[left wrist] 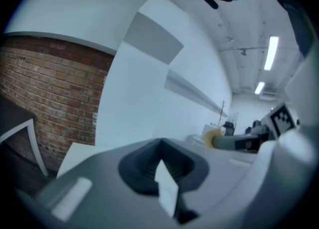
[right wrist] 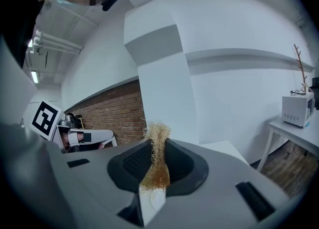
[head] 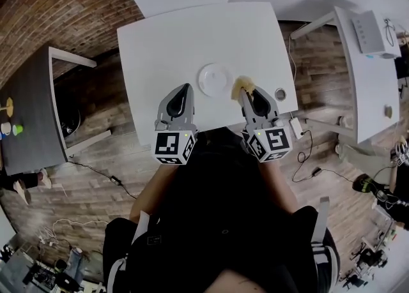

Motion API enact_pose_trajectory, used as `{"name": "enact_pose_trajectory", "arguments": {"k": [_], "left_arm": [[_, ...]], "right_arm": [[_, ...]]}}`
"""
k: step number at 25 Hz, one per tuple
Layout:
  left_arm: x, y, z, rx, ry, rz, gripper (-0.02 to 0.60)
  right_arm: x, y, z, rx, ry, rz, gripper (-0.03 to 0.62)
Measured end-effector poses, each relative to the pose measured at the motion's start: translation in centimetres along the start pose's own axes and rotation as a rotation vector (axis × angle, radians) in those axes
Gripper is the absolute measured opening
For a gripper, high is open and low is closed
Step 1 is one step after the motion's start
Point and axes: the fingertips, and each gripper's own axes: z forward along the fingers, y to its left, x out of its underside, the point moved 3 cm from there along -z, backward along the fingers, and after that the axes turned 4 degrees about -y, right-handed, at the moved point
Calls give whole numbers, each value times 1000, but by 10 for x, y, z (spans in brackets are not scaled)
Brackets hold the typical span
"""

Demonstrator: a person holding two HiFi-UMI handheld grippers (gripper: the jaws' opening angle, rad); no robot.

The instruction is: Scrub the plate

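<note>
Lying between left tongs (head: 185, 87) and right tongs (head: 245, 92) clamping scrubber (head: 242, 83): plate (head: 214, 80).

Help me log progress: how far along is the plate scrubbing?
Done: the right gripper is shut on a tan fibrous scrub pad. In hand: the pad sits at the rim of the round white plate on the white table; contact unclear. Left: the scrubbing itself; the left gripper is shut, empty, off the plate.

Noted: round white plate (head: 214, 79); white rectangular table (head: 166, 36); straw-yellow fibrous scrubber (right wrist: 155, 160); grey left hand-held gripper (head: 183, 90), grey right hand-held gripper (head: 248, 94), marker cubes (head: 174, 147) patterned black-and-white; red-brown brick wall (head: 57, 4)
</note>
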Motion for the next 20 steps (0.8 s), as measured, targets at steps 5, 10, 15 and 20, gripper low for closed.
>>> {"name": "enact_pose_trajectory", "arguments": {"k": [5,10,15,20], "left_arm": [[-2,-24,-2,-4,-16,36,2],[0,-39,-1,-23,-27,35,2],[1,-48,3,-36,-22,47,2],[2,-52,3,-44,-14,55,2]], "right_arm": [[4,-6,-6,-48,17,22,61],[7,-13,-13,-86,24,18,62],[10,-18,-16,-117,26,18,61],[12,-18,-16,-146,34,-6,61]]}}
